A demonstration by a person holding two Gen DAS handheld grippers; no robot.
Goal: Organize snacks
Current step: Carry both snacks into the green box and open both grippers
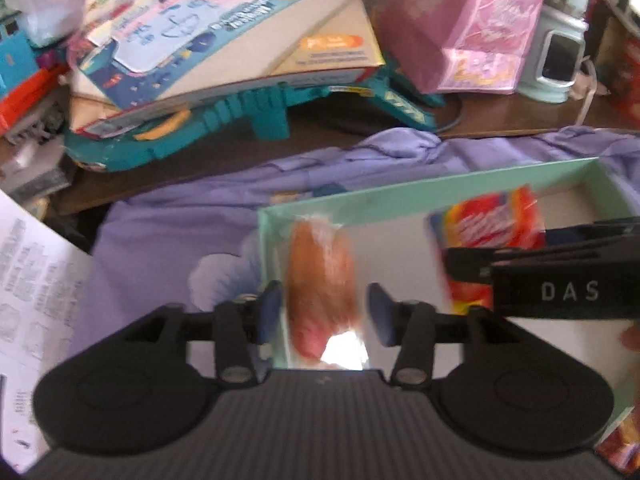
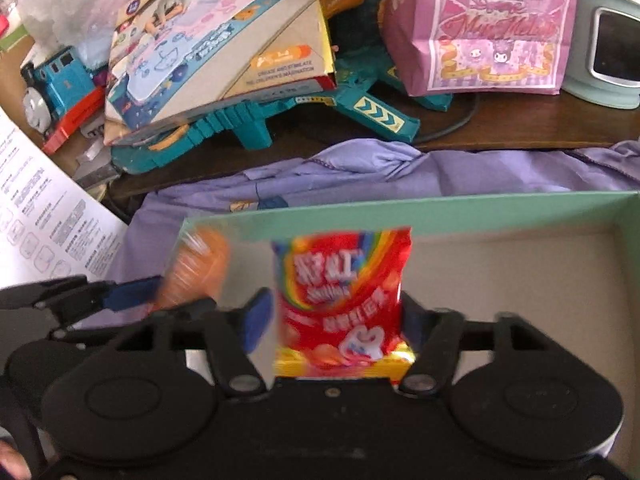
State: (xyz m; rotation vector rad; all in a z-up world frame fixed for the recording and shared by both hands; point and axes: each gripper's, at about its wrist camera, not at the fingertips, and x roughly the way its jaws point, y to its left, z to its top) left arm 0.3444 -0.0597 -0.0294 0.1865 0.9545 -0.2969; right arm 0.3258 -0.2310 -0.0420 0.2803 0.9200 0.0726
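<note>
A mint green box (image 1: pixel 400 196) with a pale floor lies on the purple cloth. My left gripper (image 1: pixel 325 314) is open over the box's left end. An orange snack in clear wrap (image 1: pixel 320 276), blurred, hangs between its blue pads, with a gap on the right side. My right gripper (image 2: pixel 334 320) is open wide over the box (image 2: pixel 440 212). A red rainbow candy packet (image 2: pixel 340 292), blurred too, sits between its fingers, clear of the left pad. Each view shows the other snack: the packet (image 1: pixel 488 220) to the right, the orange snack (image 2: pixel 196 276) to the left.
Behind the purple cloth (image 2: pixel 360 168) on the brown table stand a stack of toy boxes (image 2: pixel 224 52) on a teal toy track (image 2: pixel 248 128), a pink birthday bag (image 2: pixel 488 24), a blue toy train (image 2: pixel 60 80) and a mint device with a screen (image 2: pixel 612 48). A printed sheet (image 1: pixel 36 280) lies at the left.
</note>
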